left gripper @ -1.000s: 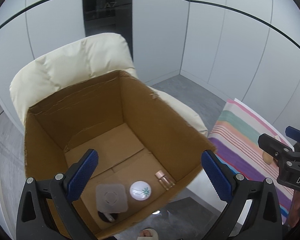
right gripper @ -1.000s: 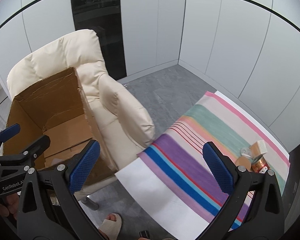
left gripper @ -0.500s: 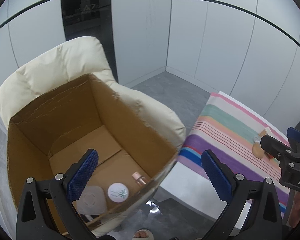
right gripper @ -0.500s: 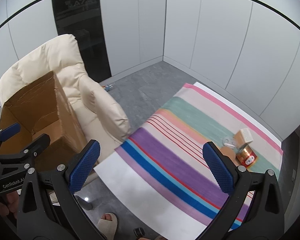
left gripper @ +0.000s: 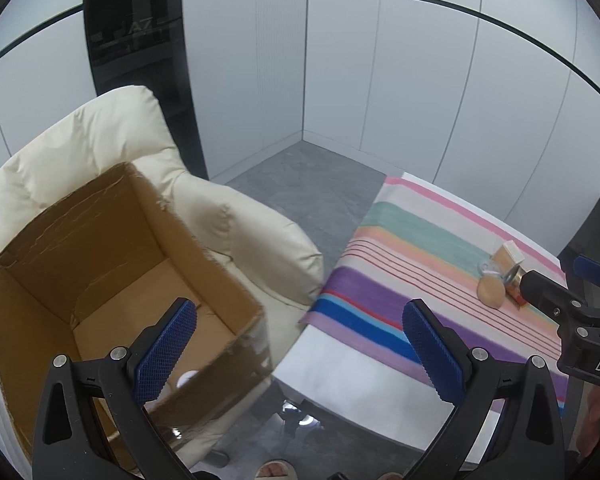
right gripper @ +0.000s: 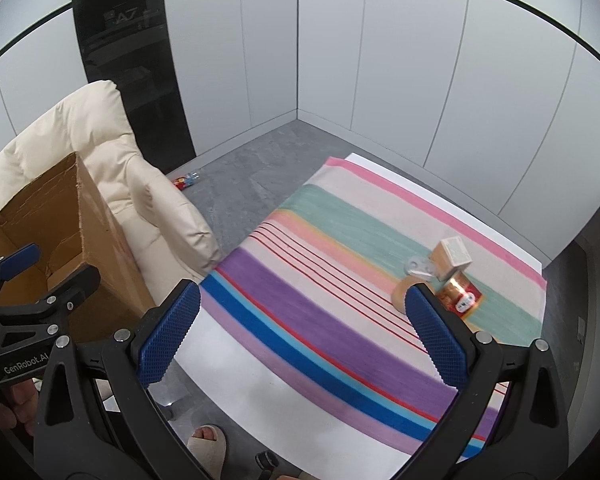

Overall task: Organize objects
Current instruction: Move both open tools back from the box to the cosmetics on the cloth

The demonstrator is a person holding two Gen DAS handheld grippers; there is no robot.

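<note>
An open cardboard box sits on a cream armchair; it also shows in the right wrist view. A small cluster lies at the far right of the striped cloth: a tan box with a white top, a clear clip, a tan round piece and a copper tin. The cluster also shows in the left wrist view. My left gripper is open and empty, between box and table. My right gripper is open and empty above the cloth.
The table under the cloth has a white edge facing me. A small red item lies on the grey floor behind the armchair. White wall panels enclose the room. A sandalled foot is below the table edge.
Both grippers have swung right, away from the box and toward the striped table. The items inside the box have dropped out of view. Both stay open and empty.
</note>
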